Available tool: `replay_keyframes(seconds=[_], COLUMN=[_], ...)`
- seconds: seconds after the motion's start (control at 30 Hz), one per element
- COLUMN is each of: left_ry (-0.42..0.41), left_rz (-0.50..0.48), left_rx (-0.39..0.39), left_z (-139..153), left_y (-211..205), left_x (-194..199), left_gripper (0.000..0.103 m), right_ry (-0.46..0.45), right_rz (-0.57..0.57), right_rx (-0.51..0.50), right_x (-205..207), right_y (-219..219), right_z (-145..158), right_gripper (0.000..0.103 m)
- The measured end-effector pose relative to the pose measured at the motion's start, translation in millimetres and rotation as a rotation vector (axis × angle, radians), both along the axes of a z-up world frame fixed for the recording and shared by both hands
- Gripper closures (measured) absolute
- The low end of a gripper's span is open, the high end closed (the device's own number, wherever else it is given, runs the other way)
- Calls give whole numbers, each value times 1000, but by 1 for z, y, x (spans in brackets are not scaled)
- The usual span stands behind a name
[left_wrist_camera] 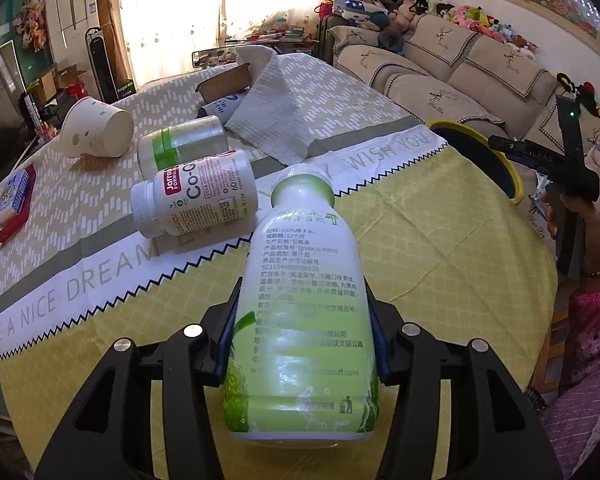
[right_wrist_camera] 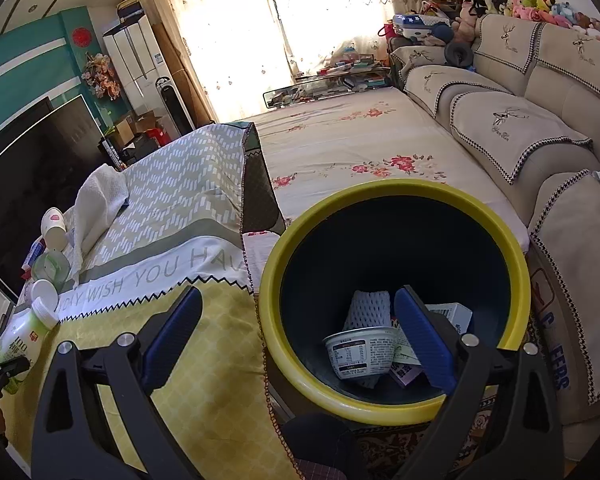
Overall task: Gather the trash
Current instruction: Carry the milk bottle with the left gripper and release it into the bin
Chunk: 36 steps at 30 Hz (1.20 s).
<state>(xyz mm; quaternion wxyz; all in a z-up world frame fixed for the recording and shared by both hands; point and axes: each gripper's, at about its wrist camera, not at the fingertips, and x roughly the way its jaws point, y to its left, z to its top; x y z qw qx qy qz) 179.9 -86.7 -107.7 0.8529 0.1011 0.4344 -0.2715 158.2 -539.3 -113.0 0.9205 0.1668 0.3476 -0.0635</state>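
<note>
left gripper closed on the green bottle, bin waiting to the right

the step in hand was the pickup of one piece of trash. the left gripper (left_wrist_camera: 302, 344) had a green and white drink bottle (left_wrist_camera: 300, 300) between its two blue pads, which pressed against the bottle's sides low on its body. the bottle lay on the yellow tablecloth (left_wrist_camera: 420, 248) with its white cap pointing away from the gripper. the jaws stood about half open, set by the width of the bottle. whether the grip was firm enough to lift could not be told.

ahead and to the left of that gripper, more trash lay on the cloth: a white supplement bottle (left_wrist_camera: 192, 200) on its side, a clear jar with a green lid (left_wrist_camera: 180, 146) just behind it, a tipped paper cup (left_wrist_camera: 96, 128) further left, and a crumpled paper towel (left_wrist_camera: 276, 108) beyond.

the right gripper (right_wrist_camera: 298, 336) was wide open and held nothing. it hung at the table's edge, one finger over the yellow-rimmed bin (right_wrist_camera: 380, 408), which stood beside the table and already held a white tub (right_wrist_camera: 360, 354) and some wrappers.

the next move likely called for lifting the bottle clear of the cloth, carrying it rightward past the table's edge and letting go over the bin's mouth. the smooth round body might slip or swing if gripped so near its base.
</note>
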Motion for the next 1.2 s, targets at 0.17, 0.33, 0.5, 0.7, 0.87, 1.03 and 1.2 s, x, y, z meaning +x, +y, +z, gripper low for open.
replay_keyframes(seconds=[0.17,0.33,0.5,0.7,0.87,1.03,1.2], left_ry=[-8,-50,-79,-73,-60,-21,14], left_rz=[-8,-53,-117,-220,-317,-397,-446], left_rx=[-26,-38,-62,-95,-98,-88,-63], left_z=[9,26,44,60,64,58,40], left_y=[-6,-24,-53,-109,-173,-244,-315], left_x=[-15,-30,-34,-23,-11,7,28], left_gripper=[51,51,51,51,51,51,51], right_ry=[-1,-12,-25,-33,-29,-28,-24], right_rz=[-10,-19,-34,-102,-203,-280,-327], right_rx=[10,20,23,9,17,42,64], right_x=[-4,-10,-18,-39,-66,-89,-106], right_y=[-4,-9,-18,-45,-84,-121,-145], right_z=[-3,-4,-2,0,-6,-13,-22], right_gripper=[11,11,11,11,11,11,11])
